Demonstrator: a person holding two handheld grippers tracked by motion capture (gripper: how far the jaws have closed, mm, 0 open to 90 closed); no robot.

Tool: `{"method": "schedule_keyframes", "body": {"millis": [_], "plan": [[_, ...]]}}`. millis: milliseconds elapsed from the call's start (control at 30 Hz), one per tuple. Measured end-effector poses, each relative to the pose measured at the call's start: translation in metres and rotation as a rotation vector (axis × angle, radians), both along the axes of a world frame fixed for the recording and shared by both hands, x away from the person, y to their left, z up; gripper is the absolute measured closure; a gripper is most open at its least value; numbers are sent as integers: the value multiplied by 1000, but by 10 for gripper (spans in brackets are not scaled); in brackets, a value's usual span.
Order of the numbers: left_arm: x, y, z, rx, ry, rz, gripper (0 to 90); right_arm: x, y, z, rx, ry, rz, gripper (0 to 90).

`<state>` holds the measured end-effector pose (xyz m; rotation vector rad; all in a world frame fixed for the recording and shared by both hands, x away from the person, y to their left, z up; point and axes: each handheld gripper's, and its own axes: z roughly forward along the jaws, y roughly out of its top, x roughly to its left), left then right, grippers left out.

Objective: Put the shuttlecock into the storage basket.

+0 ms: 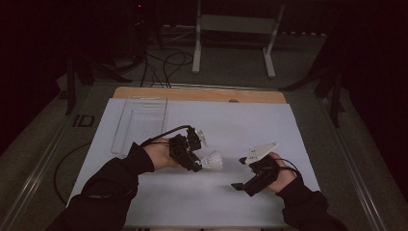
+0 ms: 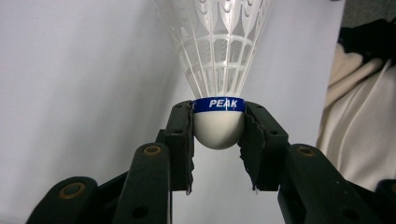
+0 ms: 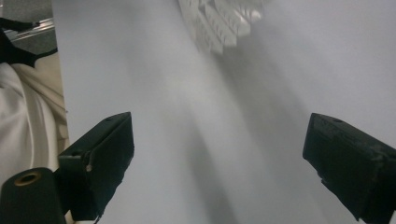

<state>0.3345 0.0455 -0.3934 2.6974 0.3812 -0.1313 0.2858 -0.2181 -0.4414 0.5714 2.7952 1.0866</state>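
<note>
A white plastic shuttlecock [image 1: 213,160] with a blue "PEAK" band lies level just above the white sheet [image 1: 231,125], its skirt pointing right. My left gripper [image 1: 196,163] is shut on its round cork. In the left gripper view the pads [image 2: 180,135] press both sides of the cork [image 2: 218,130], and the skirt rises away from the left gripper [image 2: 218,119]. My right gripper [image 1: 239,173] is a short way right of the skirt, open and holding nothing. The right gripper view shows the right gripper [image 3: 224,158] with wide jaws over bare sheet and the shuttlecock's skirt tip [image 3: 219,23] ahead.
A clear plastic tray [image 1: 139,124] lies at the sheet's back left. The wooden table edge [image 1: 199,94] shows behind the sheet. A white metal stand [image 1: 235,24] and cables [image 1: 163,65] are on the floor beyond. Beige cloth [image 2: 359,116] hangs at the near side.
</note>
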Motion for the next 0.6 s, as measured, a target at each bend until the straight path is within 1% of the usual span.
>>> {"method": "schedule_keyframes", "body": {"millis": [100, 167, 200, 233, 300, 367, 400, 467, 500, 533, 567, 600], "plan": [[1, 4, 3, -10, -1, 6, 661, -3, -7, -4, 33, -7, -20, 88], [1, 6, 4, -8, -8, 11, 662, -5, -10, -7, 44, -14, -27, 87], [1, 7, 5, -8, -4, 11, 662, -6, -12, -9, 47, -13, -32, 88], [2, 8, 5, -6, -6, 15, 661, -6, -14, -11, 47, -25, -37, 88], [2, 11, 7, -9, -5, 17, 661, -7, -17, -15, 55, -24, -38, 87], [3, 14, 8, -8, -11, 25, 661, -8, -20, -19, 44, -38, -48, 87], [3, 16, 9, -16, -5, 29, 661, -8, -21, -21, 39, -40, -51, 87], [4, 18, 10, -22, -6, 37, 661, -8, -23, -23, 42, -34, -57, 87], [4, 22, 13, -17, -11, 43, 661, -8, -25, -26, 48, -39, -65, 87], [5, 24, 14, -18, -14, 43, 661, -10, -28, -30, 57, -61, -69, 88], [5, 27, 15, -19, -12, 49, 661, -11, -29, -31, 66, -57, -68, 87], [6, 29, 16, -18, -14, 50, 661, -12, -31, -33, 67, -66, -76, 88]]}}
